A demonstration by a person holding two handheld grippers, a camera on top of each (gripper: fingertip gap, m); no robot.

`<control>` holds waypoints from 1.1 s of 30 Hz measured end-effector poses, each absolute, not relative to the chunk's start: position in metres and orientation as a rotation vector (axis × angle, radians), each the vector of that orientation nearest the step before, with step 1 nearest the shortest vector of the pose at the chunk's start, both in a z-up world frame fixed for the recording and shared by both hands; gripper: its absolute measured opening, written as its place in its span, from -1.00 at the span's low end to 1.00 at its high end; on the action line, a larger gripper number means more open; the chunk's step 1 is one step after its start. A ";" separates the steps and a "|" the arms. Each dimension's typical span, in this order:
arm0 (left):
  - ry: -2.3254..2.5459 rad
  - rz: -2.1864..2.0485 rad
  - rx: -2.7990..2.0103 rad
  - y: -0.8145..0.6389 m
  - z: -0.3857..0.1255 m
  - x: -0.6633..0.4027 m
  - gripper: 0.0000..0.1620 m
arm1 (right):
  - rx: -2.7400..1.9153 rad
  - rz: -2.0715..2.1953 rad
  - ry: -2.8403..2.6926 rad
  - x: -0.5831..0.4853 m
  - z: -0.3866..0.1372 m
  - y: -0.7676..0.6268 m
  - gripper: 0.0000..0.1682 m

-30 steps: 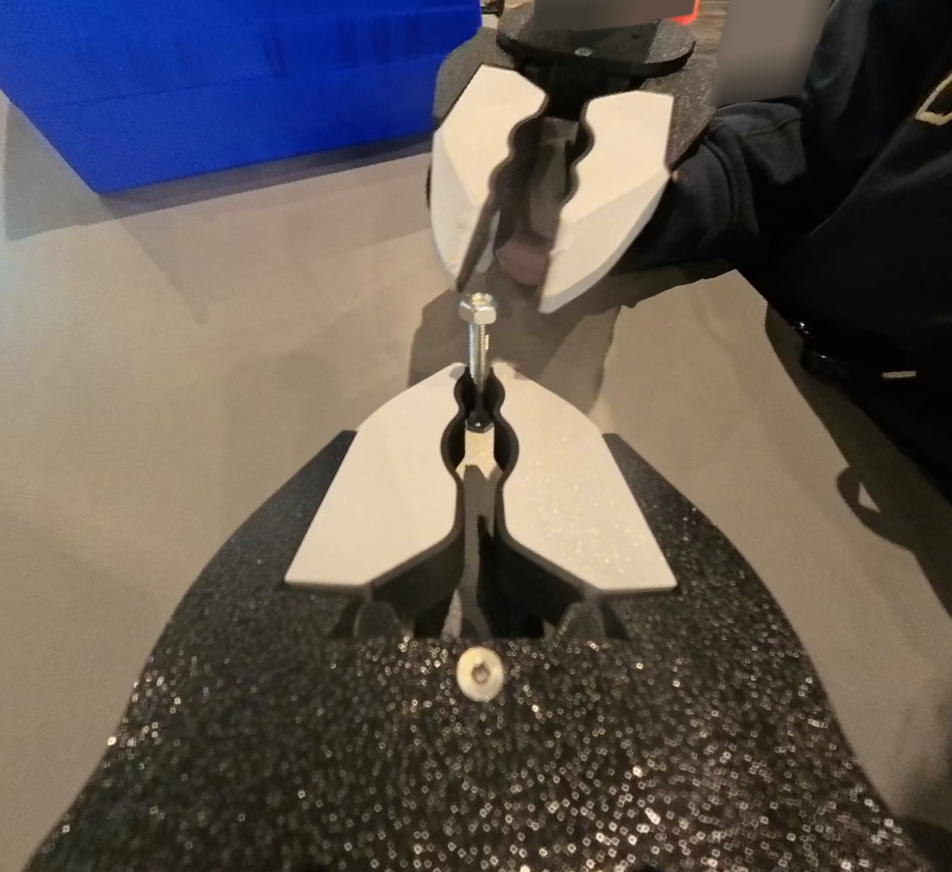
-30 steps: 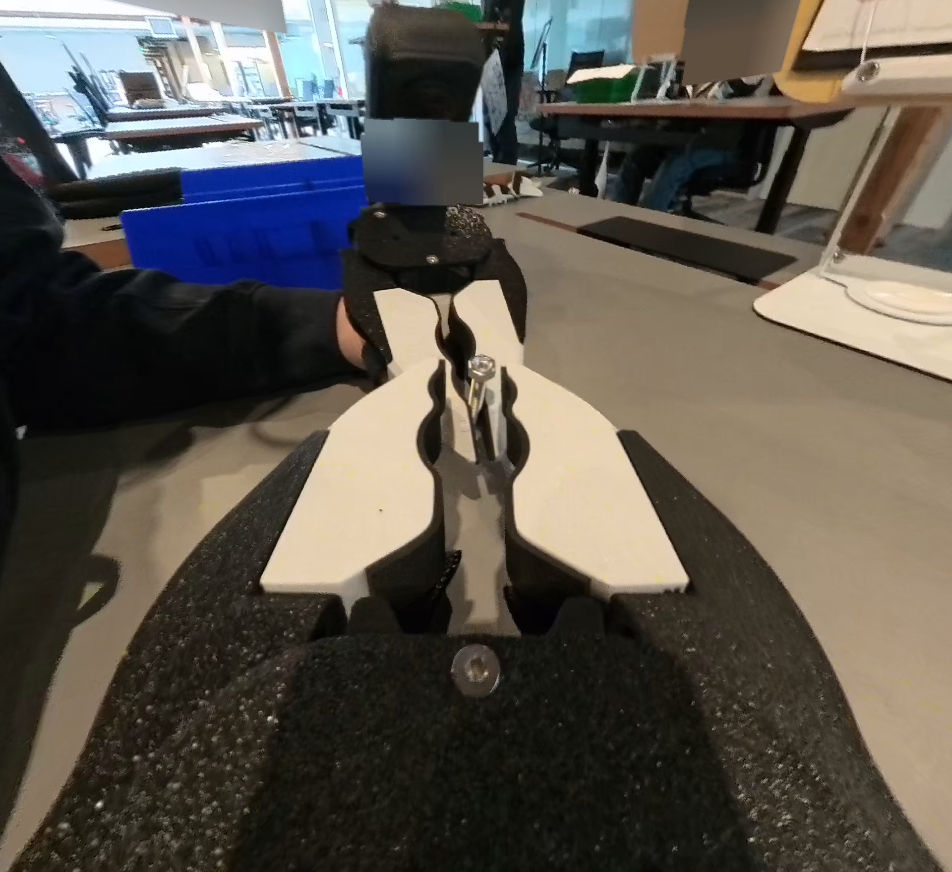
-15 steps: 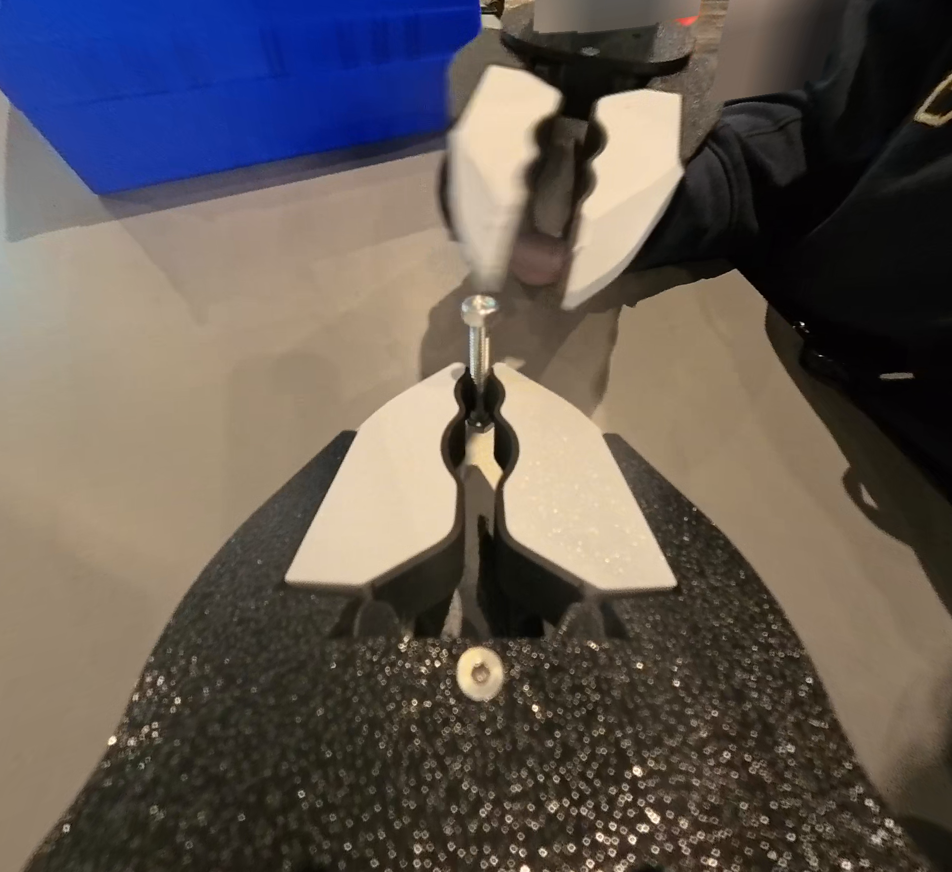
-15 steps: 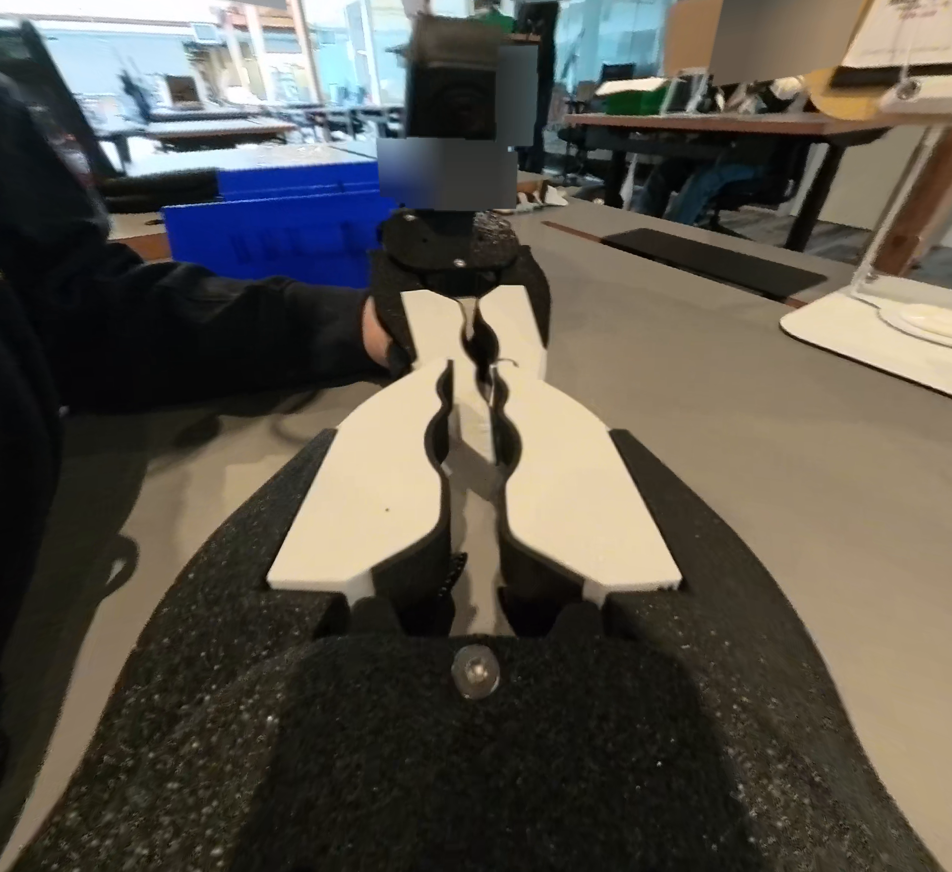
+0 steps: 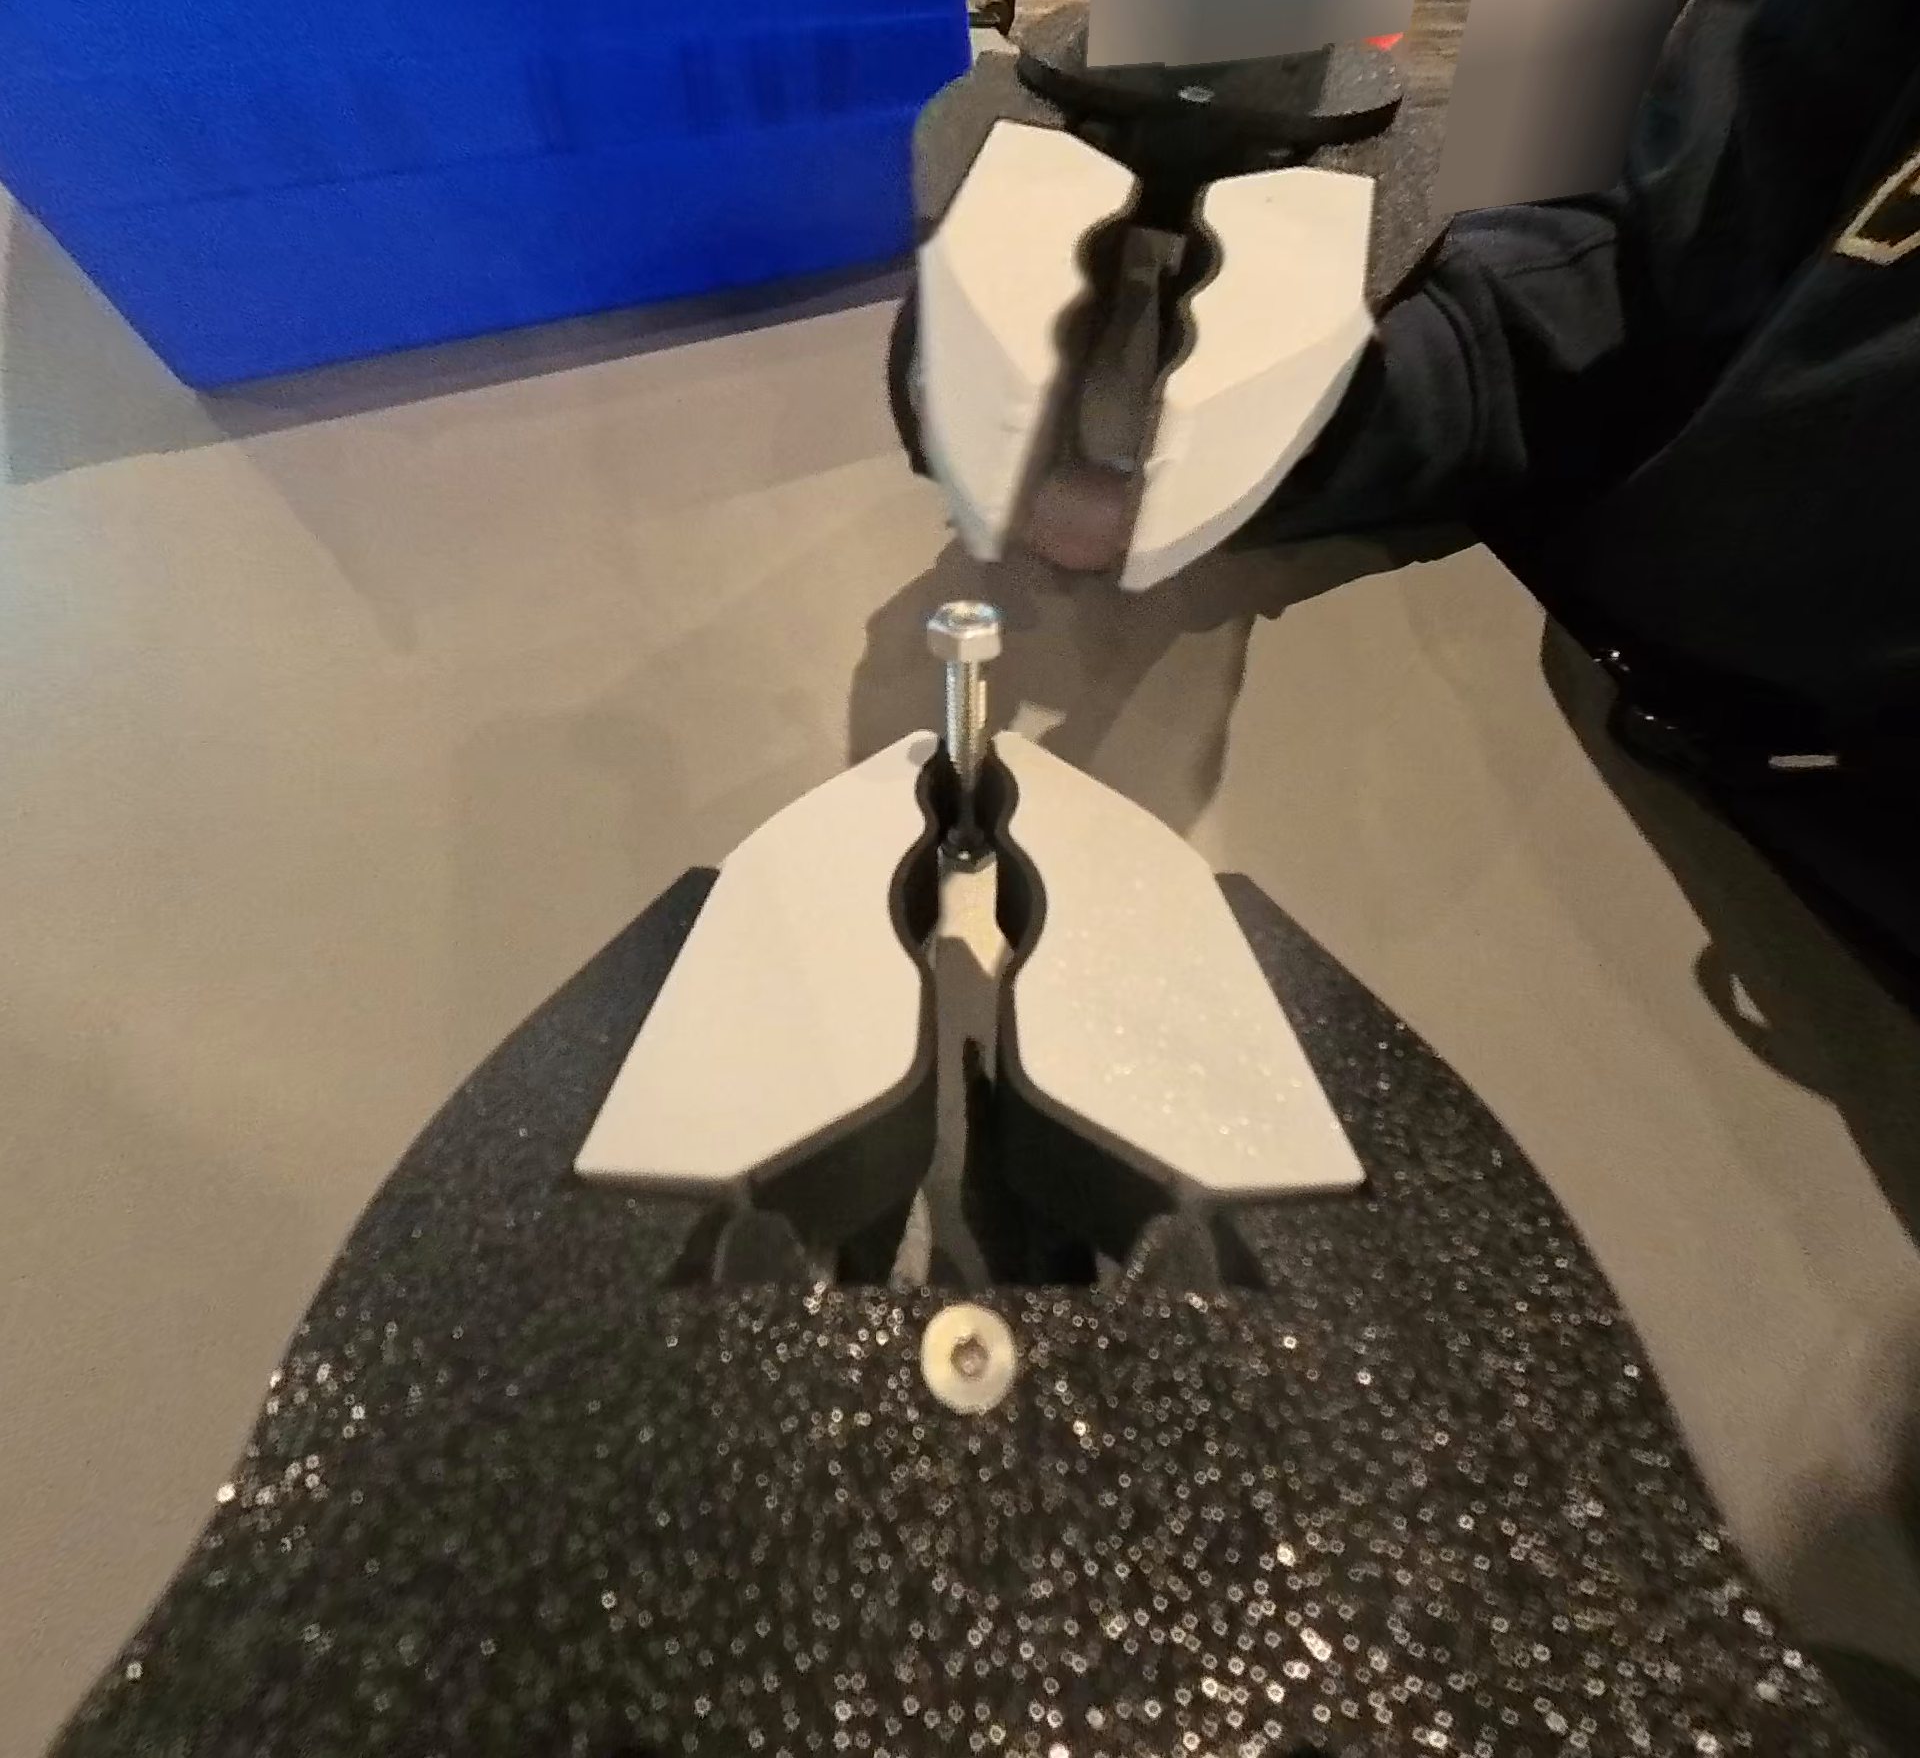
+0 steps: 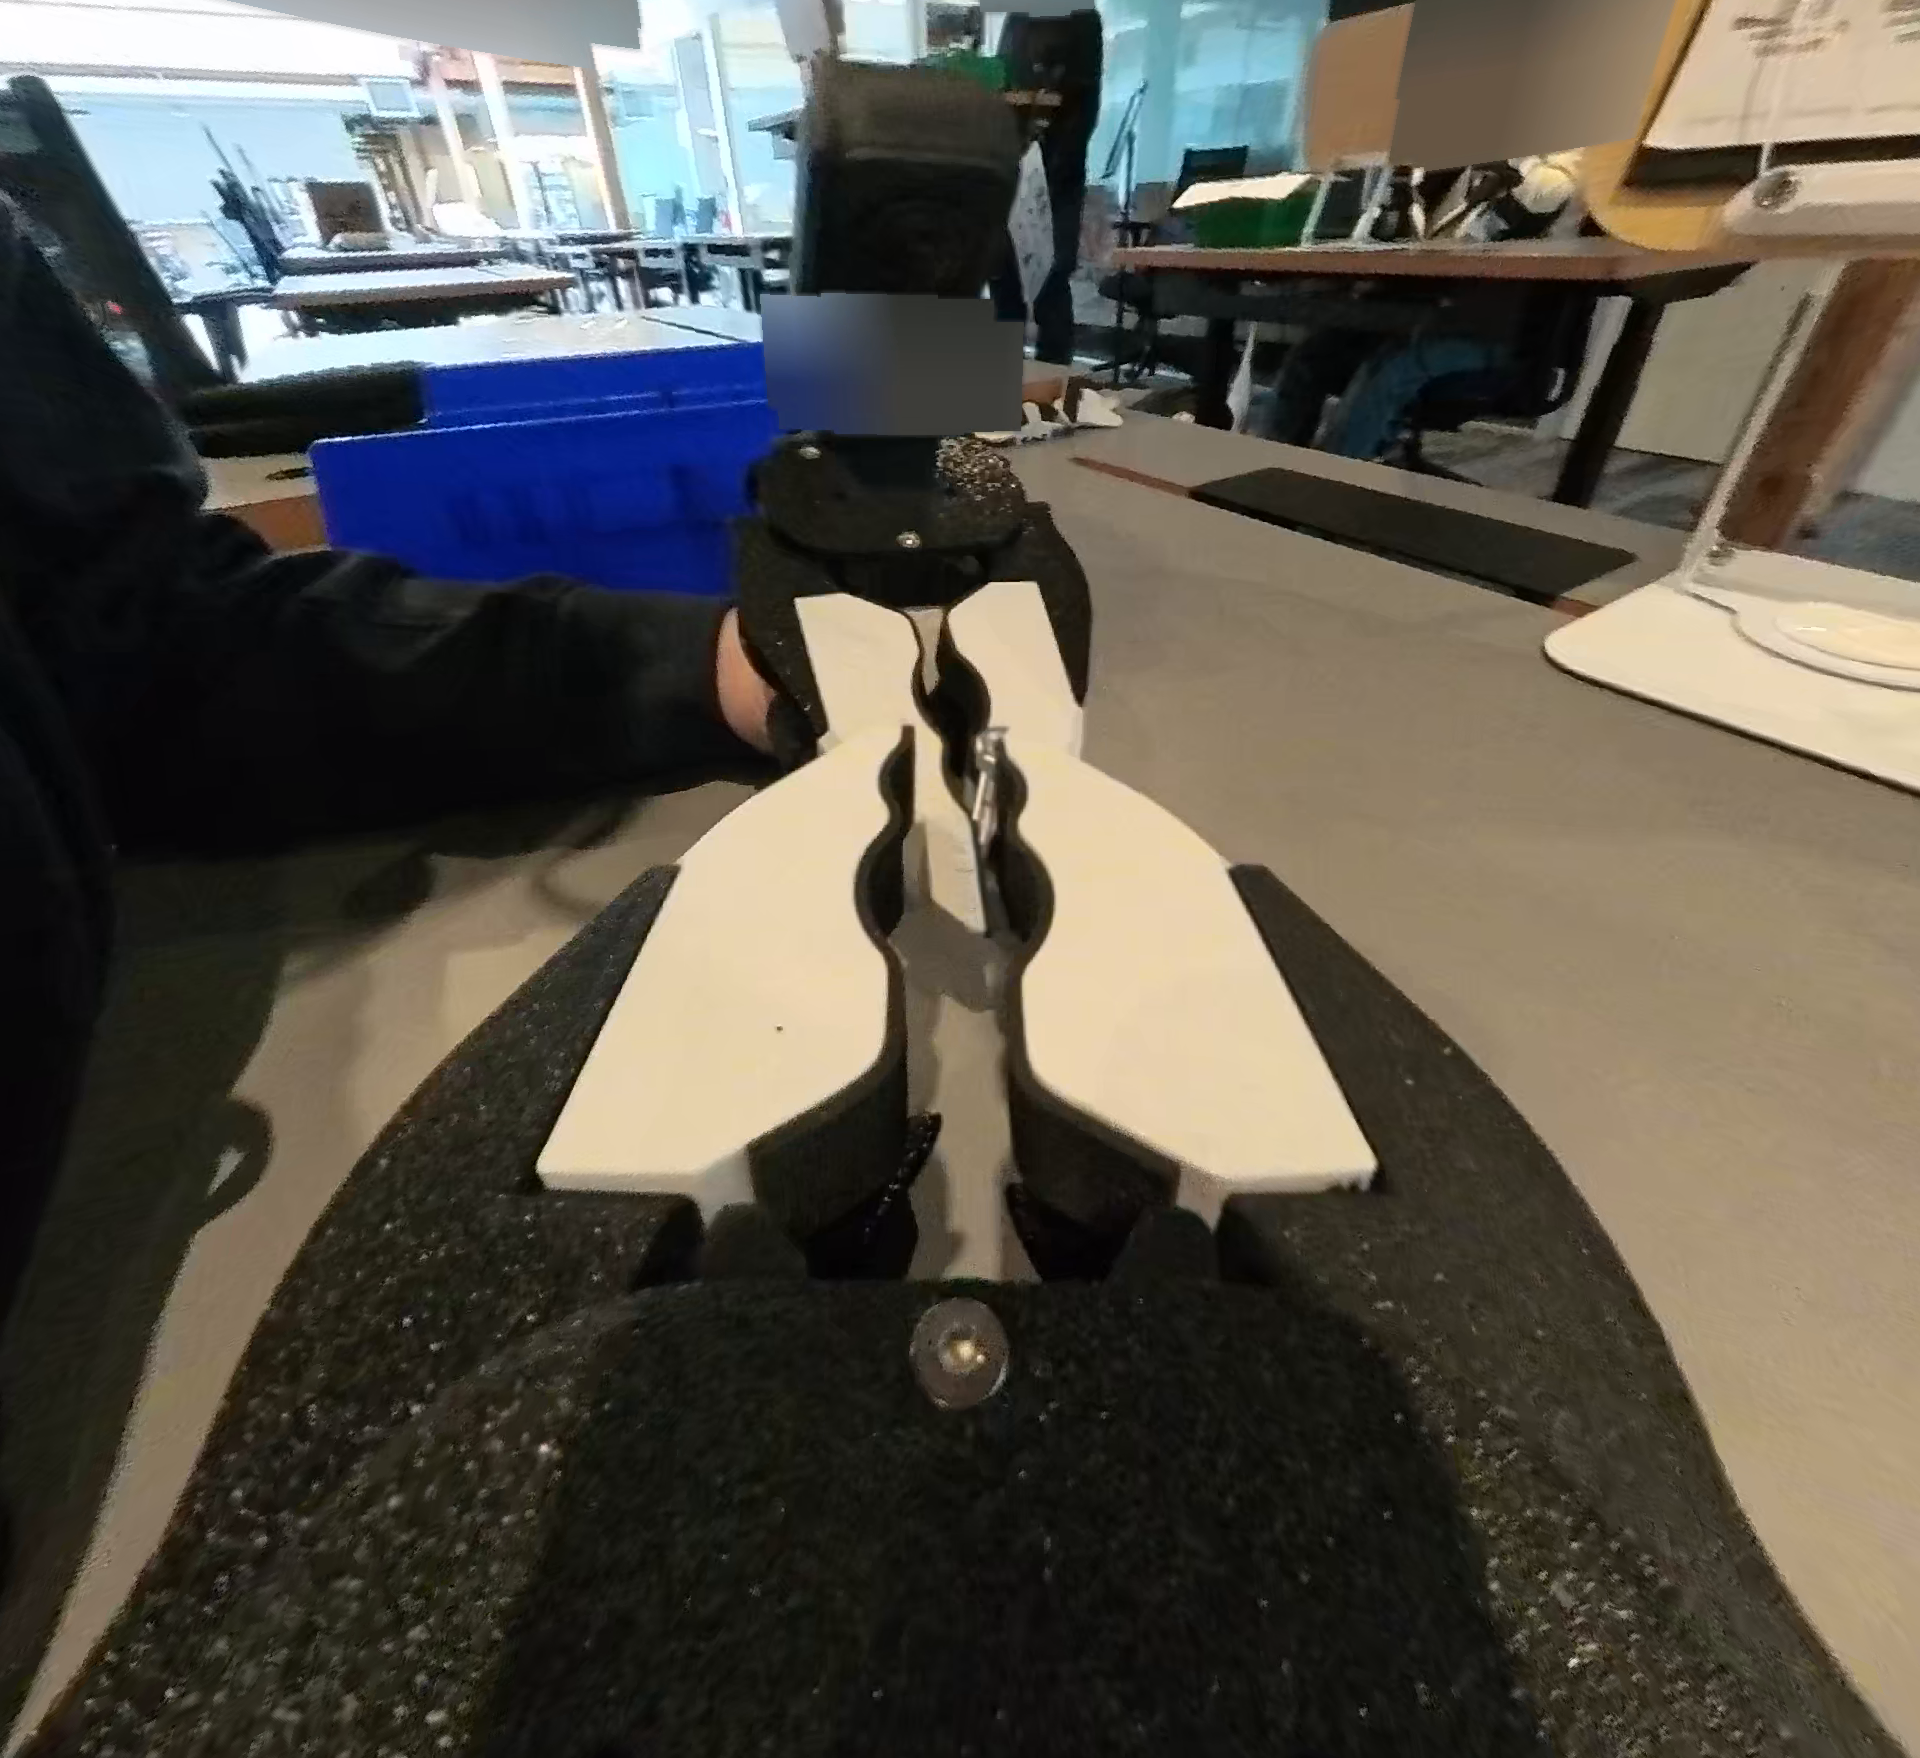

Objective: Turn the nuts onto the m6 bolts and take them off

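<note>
Grey table — a blue bin far left, a black mat and white base far right.

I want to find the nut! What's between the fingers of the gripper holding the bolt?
The left gripper is shut on the bolt, whose head sticks out. Something small and dark sits on its far end; I cannot tell if it is a nut.

The left gripper is closed tight; the right gripper, facing it, has parted fingers.
</note>
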State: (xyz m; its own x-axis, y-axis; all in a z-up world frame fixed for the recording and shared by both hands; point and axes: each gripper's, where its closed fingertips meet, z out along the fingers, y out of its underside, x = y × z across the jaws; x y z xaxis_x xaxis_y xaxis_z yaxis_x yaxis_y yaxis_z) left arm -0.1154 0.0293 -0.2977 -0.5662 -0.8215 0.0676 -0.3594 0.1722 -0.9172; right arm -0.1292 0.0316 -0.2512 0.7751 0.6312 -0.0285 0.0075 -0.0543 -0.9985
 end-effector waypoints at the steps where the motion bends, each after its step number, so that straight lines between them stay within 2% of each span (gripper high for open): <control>1: 2.009 -1.375 -1.113 0.029 -0.298 -0.115 -0.94 | -1.576 0.543 -0.519 -0.128 -0.253 0.034 -0.78; 5: 2.005 -1.377 -1.112 0.029 -0.297 -0.115 -0.94 | -1.614 0.539 -0.526 -0.130 -0.258 0.038 -0.72; 7: 2.005 -1.379 -1.109 0.029 -0.297 -0.116 -0.94 | -1.584 0.553 -0.559 -0.133 -0.255 0.033 -0.80; 8: 2.003 -1.379 -1.111 0.030 -0.297 -0.115 -0.94 | -1.557 0.577 -0.586 -0.136 -0.253 0.028 -0.92; 14: 2.009 -1.376 -1.113 0.029 -0.298 -0.115 -0.94 | -1.600 0.530 -0.525 -0.129 -0.256 0.037 -0.73; 17: 2.008 -1.377 -1.111 0.029 -0.298 -0.115 -0.94 | -1.616 0.529 -0.537 -0.131 -0.258 0.038 -0.72; 19: 2.003 -1.381 -1.107 0.029 -0.297 -0.115 -0.94 | -1.591 0.551 -0.562 -0.133 -0.256 0.033 -0.80; 20: 2.000 -1.384 -1.111 0.030 -0.296 -0.115 -0.94 | -1.570 0.581 -0.582 -0.136 -0.254 0.029 -0.90; 25: 2.011 -1.376 -1.113 0.029 -0.298 -0.115 -0.94 | -1.609 0.547 -0.521 -0.129 -0.257 0.036 -0.73; 28: 2.006 -1.380 -1.113 0.030 -0.297 -0.115 -0.94 | -1.638 0.548 -0.521 -0.130 -0.260 0.039 -0.70; 30: 2.005 -1.384 -1.107 0.029 -0.296 -0.116 -0.94 | -1.615 0.564 -0.547 -0.133 -0.258 0.034 -0.77; 31: 1.998 -1.385 -1.110 0.030 -0.296 -0.115 -0.94 | -1.594 0.594 -0.573 -0.136 -0.256 0.030 -0.89; 33: 2.002 -1.388 -1.114 0.030 -0.296 -0.115 -0.94 | -1.576 0.592 -0.564 -0.135 -0.254 0.028 -0.85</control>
